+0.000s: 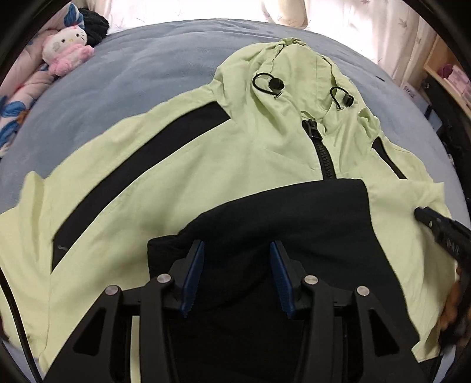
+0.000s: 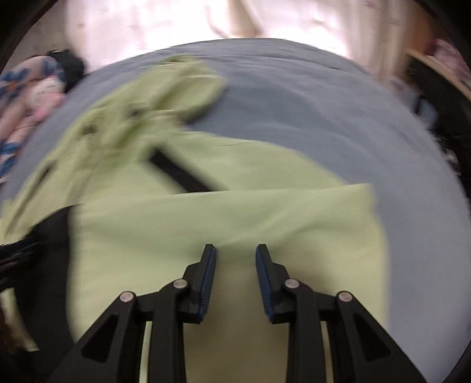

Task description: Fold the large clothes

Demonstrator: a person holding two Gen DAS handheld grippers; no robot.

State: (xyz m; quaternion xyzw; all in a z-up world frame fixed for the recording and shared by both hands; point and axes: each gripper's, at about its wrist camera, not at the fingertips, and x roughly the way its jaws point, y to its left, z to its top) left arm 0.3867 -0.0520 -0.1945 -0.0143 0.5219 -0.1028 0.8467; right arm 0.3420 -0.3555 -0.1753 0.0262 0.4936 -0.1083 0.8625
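Pale green hooded jacket (image 1: 265, 141) lies spread front-up on a grey-blue bed cover (image 1: 141, 73), hood toward the far edge, black zipper (image 1: 322, 150) closed. Its black lower part (image 1: 279, 218) is turned up over the chest. Left gripper (image 1: 237, 259) hovers above that black fabric, jaws spread, nothing between them. Right gripper (image 2: 235, 259), jaws likewise apart and empty, hangs over a folded green panel (image 2: 223, 218). A plush toy (image 1: 66, 48) sits at the bed's far left.

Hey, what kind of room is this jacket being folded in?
Most likely a bedroom: the green jacket lies on a bed with a blue-grey sheet, a plush toy sits beside a floral quilt, and pale curtains hang behind.
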